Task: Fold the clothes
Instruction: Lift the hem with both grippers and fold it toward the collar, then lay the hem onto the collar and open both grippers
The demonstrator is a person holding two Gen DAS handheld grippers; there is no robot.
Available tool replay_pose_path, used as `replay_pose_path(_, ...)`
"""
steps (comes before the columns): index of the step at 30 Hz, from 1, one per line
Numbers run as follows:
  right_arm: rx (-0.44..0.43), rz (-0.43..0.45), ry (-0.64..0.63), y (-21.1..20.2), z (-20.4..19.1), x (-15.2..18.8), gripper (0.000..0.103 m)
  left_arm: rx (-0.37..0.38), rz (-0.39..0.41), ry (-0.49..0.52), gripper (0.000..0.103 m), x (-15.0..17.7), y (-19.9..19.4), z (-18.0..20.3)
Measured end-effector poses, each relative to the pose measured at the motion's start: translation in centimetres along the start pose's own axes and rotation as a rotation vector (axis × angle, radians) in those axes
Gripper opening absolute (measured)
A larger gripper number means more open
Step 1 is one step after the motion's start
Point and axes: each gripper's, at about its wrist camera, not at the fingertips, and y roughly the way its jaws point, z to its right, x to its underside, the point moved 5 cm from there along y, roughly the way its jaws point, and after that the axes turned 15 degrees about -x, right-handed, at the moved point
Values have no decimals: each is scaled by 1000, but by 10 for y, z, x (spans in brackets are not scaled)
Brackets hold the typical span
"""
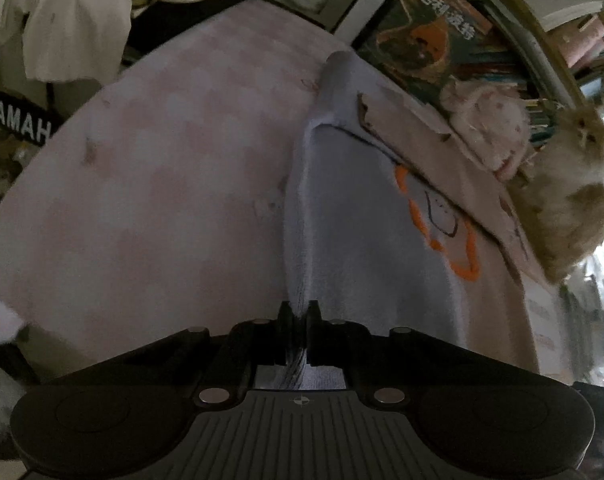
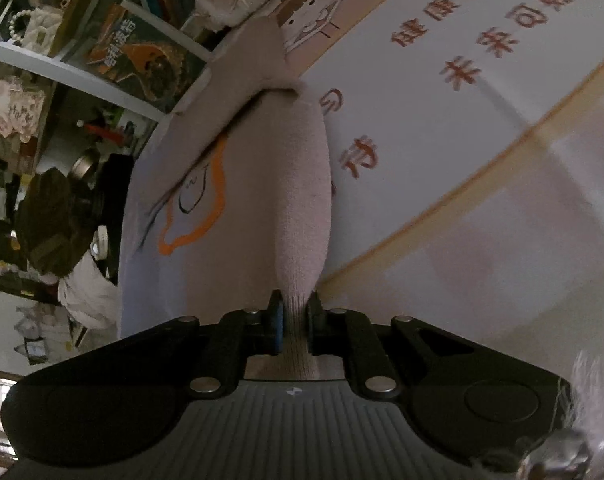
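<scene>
A pale lilac-grey sweater (image 1: 361,216) with an orange outline drawing lies on a pink checked bed sheet (image 1: 150,184). My left gripper (image 1: 300,312) is shut on one edge of the sweater, and the cloth runs up between its black fingers. In the right wrist view the same sweater (image 2: 238,216) stretches away, with a sleeve (image 2: 302,184) folded over it. My right gripper (image 2: 296,304) is shut on that sleeve's ribbed end. A beige folded part (image 1: 417,132) lies across the sweater's far end.
A furry tan plush (image 1: 573,200) and a white plush (image 1: 485,128) sit at the bed's far right by a bookshelf (image 1: 453,44). A white garment (image 1: 62,20) hangs at upper left. A printed quilt with red characters (image 2: 481,64) lies right of the sweater.
</scene>
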Motion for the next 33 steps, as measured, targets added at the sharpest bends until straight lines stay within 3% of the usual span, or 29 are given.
replay_pose_path(7,11,-12,26,-38,12,23,10,46,-71,-35,4,36,-15,-1)
replay_pose_path(15,21,-3,94,-70,33,43,10,135,-94,-122,4,48,-22,5)
replay_pose_path(18,-16,16,113,-75,28,40,10,170,-102,-155,4,51,-25,7)
replay_pose_path(23,-145,101,141,-86,8,15,10,302,19,-232,4,7,-42,21)
replay_pose_path(27,-269,222,177,-90,-8,-17,10,385,115,-291,4,-37,-44,38)
replay_pose_path(33,-353,328,169,-73,-31,-75,10,430,172,-283,4,-94,-30,69)
